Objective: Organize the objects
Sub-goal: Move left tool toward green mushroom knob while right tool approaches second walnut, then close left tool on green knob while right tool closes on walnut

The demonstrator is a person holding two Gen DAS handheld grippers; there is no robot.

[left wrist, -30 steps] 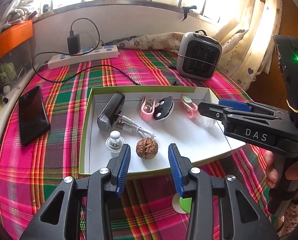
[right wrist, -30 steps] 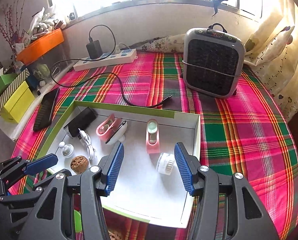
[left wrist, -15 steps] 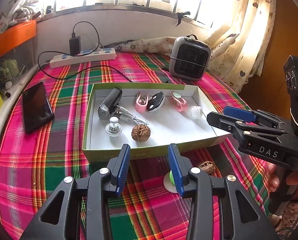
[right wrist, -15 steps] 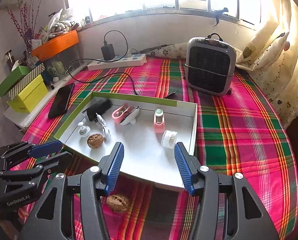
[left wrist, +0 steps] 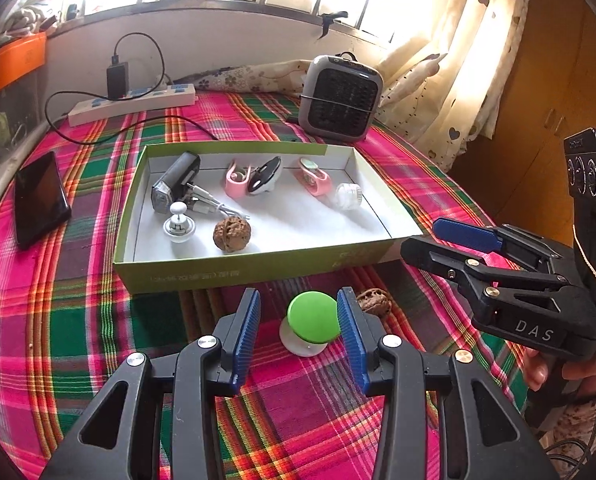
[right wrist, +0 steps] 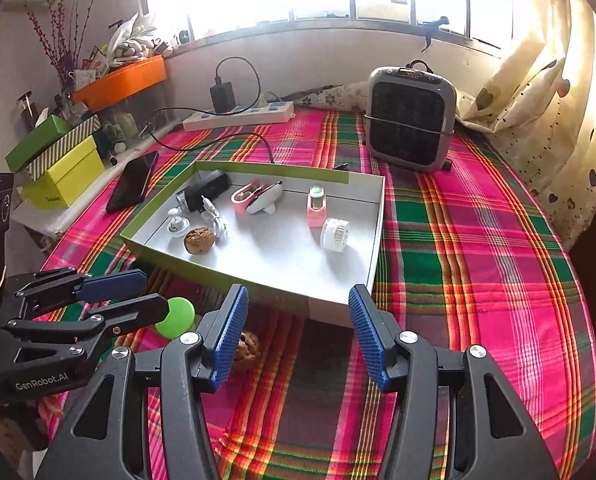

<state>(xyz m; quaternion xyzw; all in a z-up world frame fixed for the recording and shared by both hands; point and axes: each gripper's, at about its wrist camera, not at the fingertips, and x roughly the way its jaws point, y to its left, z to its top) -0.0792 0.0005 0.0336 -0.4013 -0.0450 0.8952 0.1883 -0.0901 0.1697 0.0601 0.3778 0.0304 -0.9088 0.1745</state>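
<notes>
A green-walled box [left wrist: 238, 272] [right wrist: 218, 276] with a white floor lies on the plaid cloth. It holds a black lamp, a white cable, pink clips, a white knob, a white cap and a walnut [left wrist: 232, 234]. In front of it on the cloth stand a green-topped white knob [left wrist: 311, 314] [right wrist: 176, 316] and a second walnut [left wrist: 373, 300] [right wrist: 246, 346]. My left gripper [left wrist: 298, 294] [right wrist: 150, 292] straddles the green knob; its jaws are opening, the pads not pressing. My right gripper [right wrist: 298, 292] [left wrist: 423, 236] is open and empty, its left finger beside the loose walnut.
A grey heater [left wrist: 341, 98] stands behind the box, a power strip [left wrist: 134, 104] with a charger by the wall, a black phone [left wrist: 40, 198] to the left. Yellow and green boxes [right wrist: 66, 172] and an orange tray [right wrist: 122, 80] line the left ledge. A hand grips the right handle.
Both grippers drew back from over the box to the cloth in front of it. The green knob now sits between the left fingers, and the loose walnut has come into view.
</notes>
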